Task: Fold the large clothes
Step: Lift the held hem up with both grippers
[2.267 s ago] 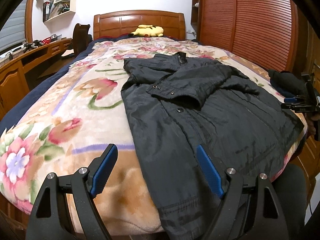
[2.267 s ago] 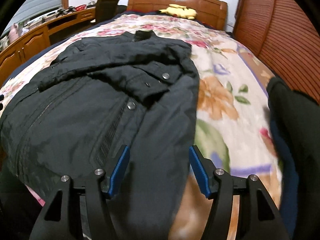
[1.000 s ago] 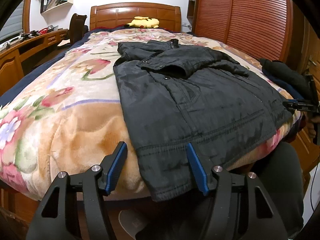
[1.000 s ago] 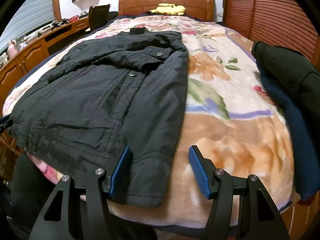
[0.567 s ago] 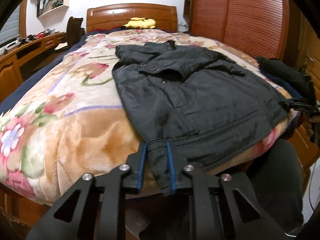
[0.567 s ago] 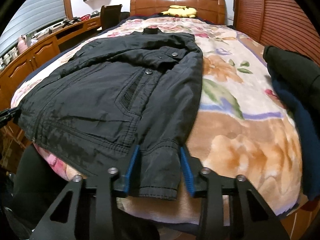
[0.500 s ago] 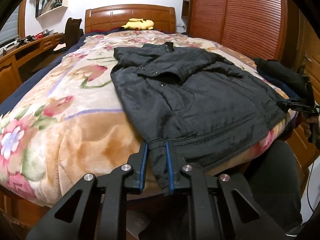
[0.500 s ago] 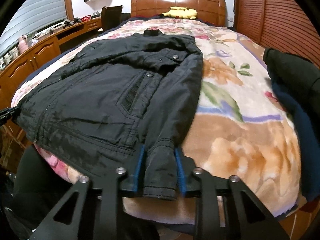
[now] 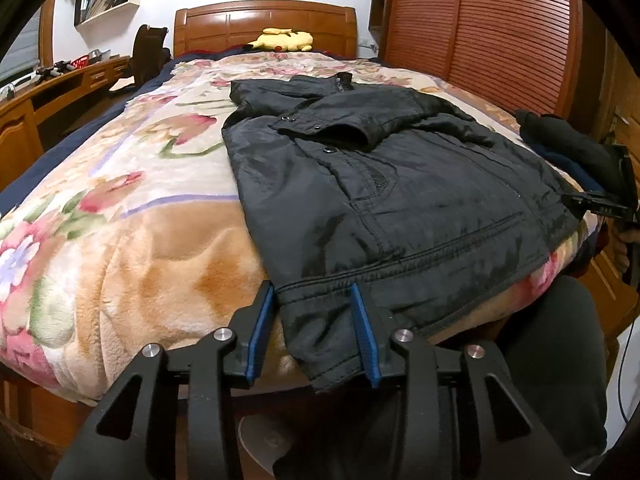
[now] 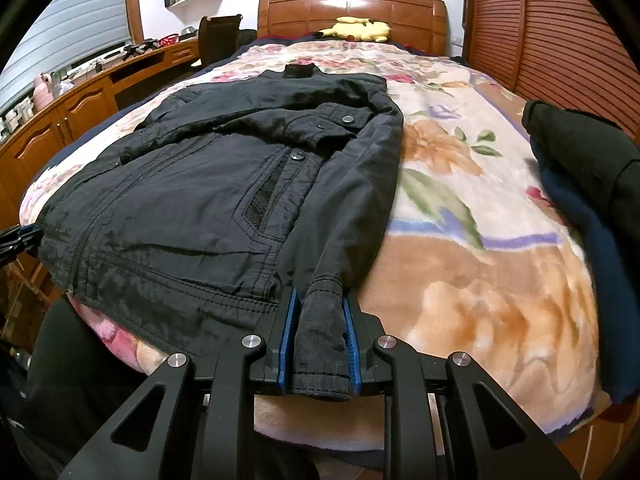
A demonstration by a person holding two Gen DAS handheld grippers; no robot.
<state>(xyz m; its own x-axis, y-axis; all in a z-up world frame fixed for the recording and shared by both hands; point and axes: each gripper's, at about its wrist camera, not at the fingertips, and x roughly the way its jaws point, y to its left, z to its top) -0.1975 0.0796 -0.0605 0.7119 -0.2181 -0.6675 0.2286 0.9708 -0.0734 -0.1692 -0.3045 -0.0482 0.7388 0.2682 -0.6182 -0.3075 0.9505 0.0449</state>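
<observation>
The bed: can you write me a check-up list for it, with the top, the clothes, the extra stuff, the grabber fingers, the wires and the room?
Surface: floral blanket covers the bed.
Job's things: black jacket lies flat, front up, one sleeve folded across the chest, hem hanging over the near edge.
Clutter: dark clothes pile at the bed's side; yellow plush toy by the headboard.
Grippers: left gripper is opening, its fingers either side of the hem corner; right gripper is clamped on the sleeve cuff.
Cables: one thin cord at the left view's edge.
Surroundings: wooden desk, slatted wardrobe doors.
</observation>
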